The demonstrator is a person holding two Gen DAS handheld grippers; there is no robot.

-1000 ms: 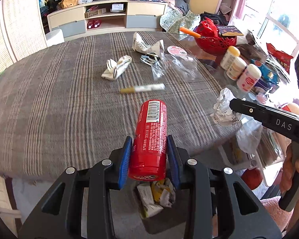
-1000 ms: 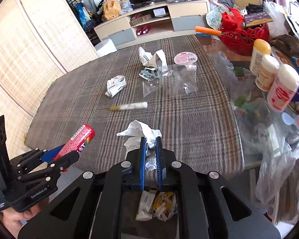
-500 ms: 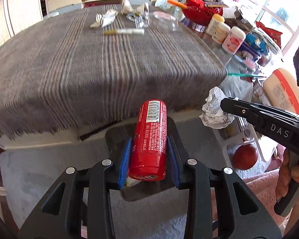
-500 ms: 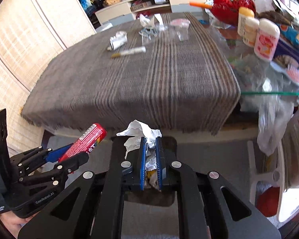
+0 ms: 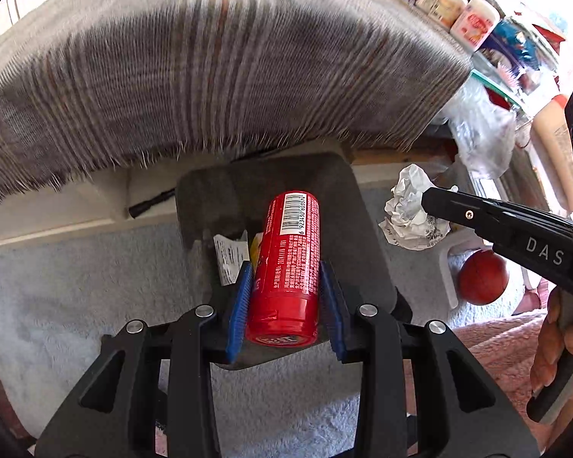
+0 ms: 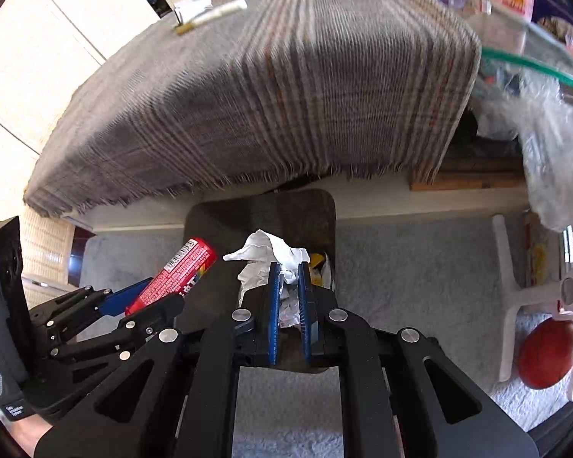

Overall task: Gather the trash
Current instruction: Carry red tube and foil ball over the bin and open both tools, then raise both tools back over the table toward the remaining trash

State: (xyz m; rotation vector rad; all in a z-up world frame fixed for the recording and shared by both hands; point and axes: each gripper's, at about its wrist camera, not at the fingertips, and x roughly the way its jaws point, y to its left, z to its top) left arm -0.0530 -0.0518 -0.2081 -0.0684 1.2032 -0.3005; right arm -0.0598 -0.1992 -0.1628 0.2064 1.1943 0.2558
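My left gripper point(image 5: 286, 278) is shut on a red can point(image 5: 288, 263) with a barcode and holds it above a dark trash bin point(image 5: 210, 191) on the floor. The bin holds paper scraps point(image 5: 229, 255). My right gripper point(image 6: 287, 278) is shut on a crumpled white paper wad point(image 6: 271, 248), also over the bin point(image 6: 217, 225). In the left wrist view the right gripper point(image 5: 426, 200) and its wad point(image 5: 408, 206) are to the right of the can. In the right wrist view the left gripper point(image 6: 152, 294) with the can point(image 6: 179, 271) is at the left.
The table with its striped grey cloth point(image 5: 210, 57) overhangs just behind the bin. A yellow-tipped tube point(image 6: 214, 15) and other litter lie on the cloth. Bottles point(image 5: 473, 19) stand at the table's right. A red ball point(image 5: 483, 282) and a white stand point(image 6: 508, 278) are on the grey carpet.
Both grippers have dropped from table height down in front of the table edge, carrying the can and the paper wad over the bin. The bin now looks larger and closer.
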